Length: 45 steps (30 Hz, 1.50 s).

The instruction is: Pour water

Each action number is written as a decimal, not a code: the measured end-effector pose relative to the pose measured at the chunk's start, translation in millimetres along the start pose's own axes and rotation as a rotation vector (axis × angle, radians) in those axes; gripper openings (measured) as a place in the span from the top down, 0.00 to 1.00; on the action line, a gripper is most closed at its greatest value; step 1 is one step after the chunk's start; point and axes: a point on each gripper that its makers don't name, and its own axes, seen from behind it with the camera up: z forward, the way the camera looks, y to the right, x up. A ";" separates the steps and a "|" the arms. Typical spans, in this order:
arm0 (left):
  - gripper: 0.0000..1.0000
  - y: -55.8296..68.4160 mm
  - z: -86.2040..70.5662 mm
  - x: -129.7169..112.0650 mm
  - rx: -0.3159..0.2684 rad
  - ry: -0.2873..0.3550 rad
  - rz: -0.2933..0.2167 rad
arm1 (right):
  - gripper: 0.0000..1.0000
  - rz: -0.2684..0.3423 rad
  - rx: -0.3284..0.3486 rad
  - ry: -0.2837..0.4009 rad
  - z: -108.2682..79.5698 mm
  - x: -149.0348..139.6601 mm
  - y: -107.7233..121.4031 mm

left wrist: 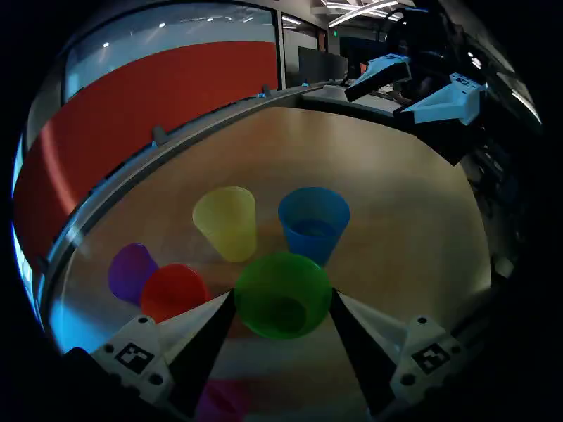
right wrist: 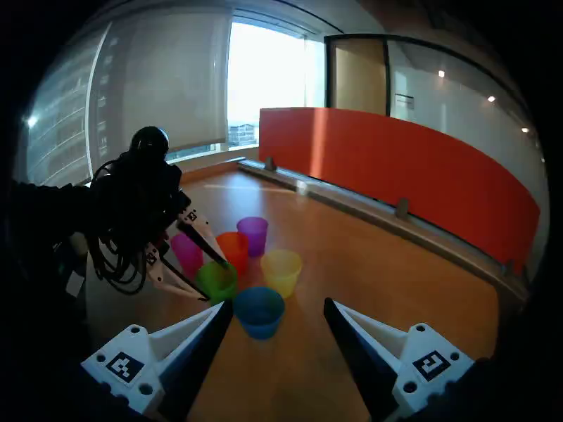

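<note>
Green translucent tapered cup (left wrist: 283, 281) sits pinched in left claw (left wrist: 281, 299).

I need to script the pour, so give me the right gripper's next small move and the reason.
Probably ease the right gripper forward to centre the blue cup between its fingers: the cup stands upright at the fingertips, close to one and clear of the other, so nothing grips it.
</note>
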 end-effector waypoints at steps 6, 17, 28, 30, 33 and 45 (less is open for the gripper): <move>0.10 5.4 -3.6 0.9 -0.019 0.007 -0.019 | 0.00 0.003 -0.002 -0.003 -0.6 -1.0 -0.1; 0.10 4.7 -22.3 10.9 -0.023 0.059 -0.042 | 0.00 -0.002 -0.002 -0.004 0.3 -0.4 -2.4; 0.10 -1.3 -40.4 17.2 0.006 0.124 -0.042 | 0.00 -0.011 -0.004 -0.012 3.1 -2.0 -2.5; 0.10 -2.9 -44.3 20.1 0.013 0.143 -0.045 | 0.00 -0.015 -0.005 -0.014 4.1 -2.4 -2.5; 0.10 -5.3 -50.2 26.8 0.023 0.182 -0.049 | 0.00 -0.015 -0.004 -0.014 5.6 -2.9 -3.2; 0.10 -16.1 -74.7 56.7 0.064 0.324 -0.046 | 0.00 -0.018 0.000 -0.017 11.3 -1.9 -2.7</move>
